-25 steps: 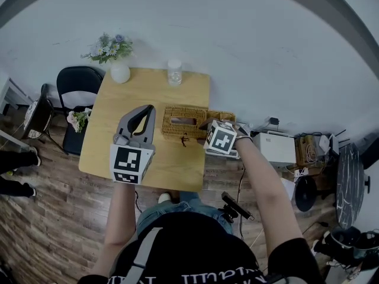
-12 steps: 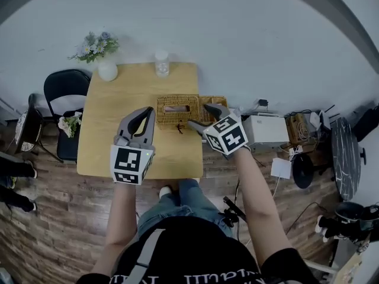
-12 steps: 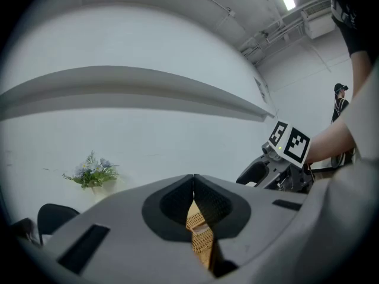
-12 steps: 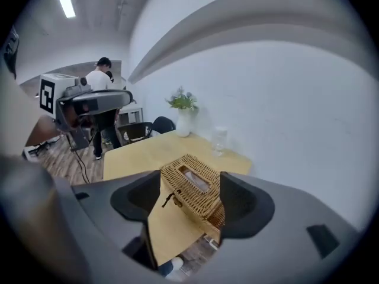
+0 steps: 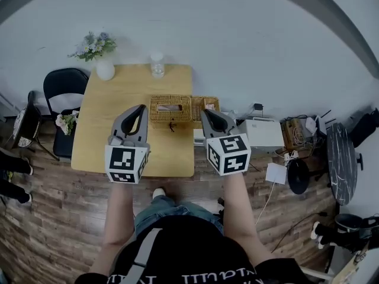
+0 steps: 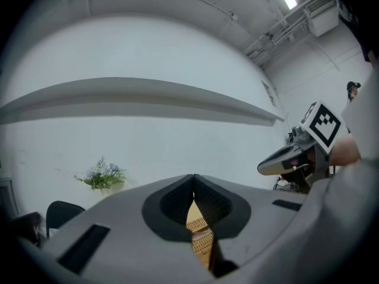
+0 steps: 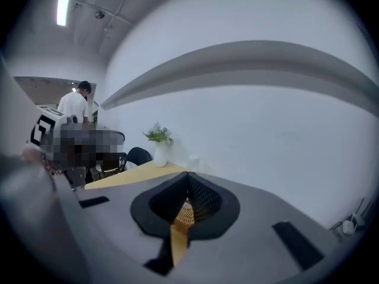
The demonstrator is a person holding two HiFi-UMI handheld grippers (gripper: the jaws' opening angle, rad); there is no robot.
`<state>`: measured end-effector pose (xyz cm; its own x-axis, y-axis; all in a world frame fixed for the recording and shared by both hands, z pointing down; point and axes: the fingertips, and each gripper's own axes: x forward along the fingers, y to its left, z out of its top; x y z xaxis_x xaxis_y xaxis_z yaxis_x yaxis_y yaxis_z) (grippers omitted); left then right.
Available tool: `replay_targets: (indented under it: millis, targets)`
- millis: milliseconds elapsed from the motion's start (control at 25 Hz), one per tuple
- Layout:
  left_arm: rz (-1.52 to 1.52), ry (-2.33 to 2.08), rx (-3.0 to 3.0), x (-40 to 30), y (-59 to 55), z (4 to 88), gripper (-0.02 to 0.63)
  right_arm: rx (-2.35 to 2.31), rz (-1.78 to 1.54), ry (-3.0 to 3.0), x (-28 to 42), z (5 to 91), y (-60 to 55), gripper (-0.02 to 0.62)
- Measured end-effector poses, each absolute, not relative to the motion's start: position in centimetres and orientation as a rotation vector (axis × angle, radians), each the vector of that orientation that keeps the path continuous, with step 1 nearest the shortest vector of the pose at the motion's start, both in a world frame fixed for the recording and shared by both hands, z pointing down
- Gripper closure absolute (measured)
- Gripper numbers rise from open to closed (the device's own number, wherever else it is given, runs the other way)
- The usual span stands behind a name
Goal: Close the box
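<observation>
A wicker box [image 5: 170, 109] with a slot in its top stands on the wooden table [image 5: 118, 129], at the right edge. A smaller wicker part [image 5: 205, 104] sticks out at its right end, past the table edge. My left gripper [image 5: 142, 107] hovers just left of the box, its jaws shut and empty, with wicker [image 6: 201, 241] showing below the tips [image 6: 193, 179]. My right gripper [image 5: 206, 112] hangs just near of the wicker part, off the table's right edge. Its jaws are closing and meet at the tips [image 7: 188, 175], with nothing between them.
A white vase of flowers [image 5: 103, 67] and a glass [image 5: 157, 64] stand at the table's far edge. A black chair [image 5: 68, 84] is at the left. A white device [image 5: 263, 134] and cables lie on the floor to the right. A person [image 7: 74, 108] stands in the background.
My right gripper has drawn back from the box's right end toward me; its jaws stood apart half a second ago and now meet. The left gripper has barely moved.
</observation>
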<state>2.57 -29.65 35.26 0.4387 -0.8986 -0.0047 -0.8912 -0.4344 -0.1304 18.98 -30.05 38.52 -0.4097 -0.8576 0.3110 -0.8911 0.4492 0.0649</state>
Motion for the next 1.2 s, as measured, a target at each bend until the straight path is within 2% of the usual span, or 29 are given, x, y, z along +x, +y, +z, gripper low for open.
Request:
replay_targets:
  millis: [560, 1200]
  targets:
    - [-0.095, 1.715, -2.385, 6.5, -24.1, 31.3, 0.594, 1.529, -0.138, -2.485, 25.0, 32.8, -23.6, 0.581]
    - [-0.078, 1.79, -2.26, 9.0, -18.1, 29.3, 0.594, 1.52, -0.219, -2.556, 27.9, 31.4, -18.6, 0.581]
